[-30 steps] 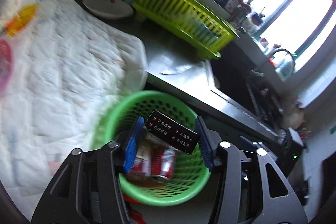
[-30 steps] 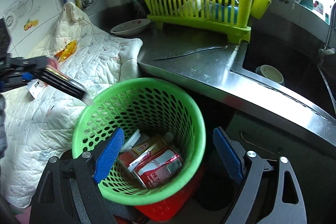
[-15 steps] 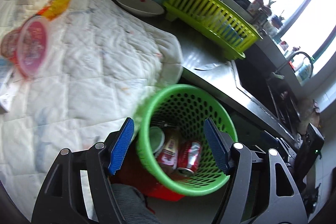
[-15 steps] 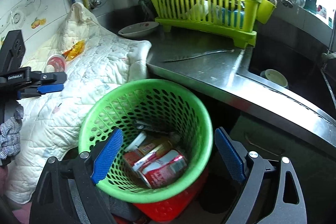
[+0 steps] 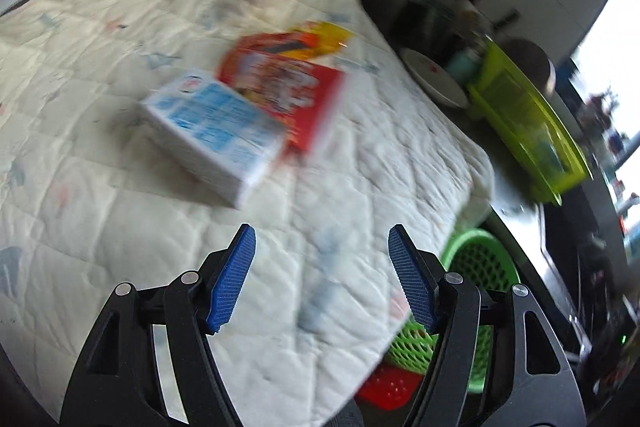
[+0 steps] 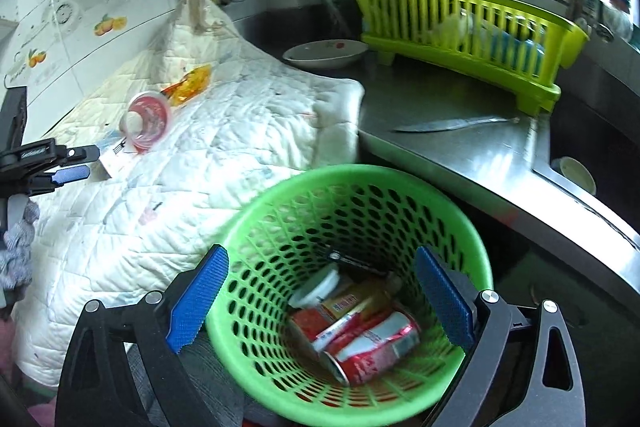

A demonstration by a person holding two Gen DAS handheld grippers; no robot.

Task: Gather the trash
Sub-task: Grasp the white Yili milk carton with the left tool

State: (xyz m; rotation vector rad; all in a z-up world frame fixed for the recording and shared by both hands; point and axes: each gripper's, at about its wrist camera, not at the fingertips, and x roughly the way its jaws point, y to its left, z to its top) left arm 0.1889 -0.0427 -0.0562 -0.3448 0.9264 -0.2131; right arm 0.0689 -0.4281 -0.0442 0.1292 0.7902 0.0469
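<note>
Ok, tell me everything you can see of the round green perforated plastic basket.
The round green perforated plastic basket stands upright and open-topped, its walls a grid of holes under a smooth rim. It sits below the steel counter edge, its rim against the overhanging white quilt. Inside lie crushed red cans, a white lid and a dark flat box. Something red shows beneath it.

White-and-blue carton (image 5: pixel 212 131): print smeared by blur, unreadable.
Red packet (image 5: pixel 288 87): partly under the carton; picture on it blurred.
Green basket (image 5: pixel 476 267): in the left wrist view mostly hidden behind the quilt (image 5: pixel 340 227) and a gripper finger.
Cans (image 6: pixel 372 343): labels too small to read (lower ones covered by those on top).
Cup in sink (image 6: pixel 578 175): partly cut off by the counter's edge.
</note>
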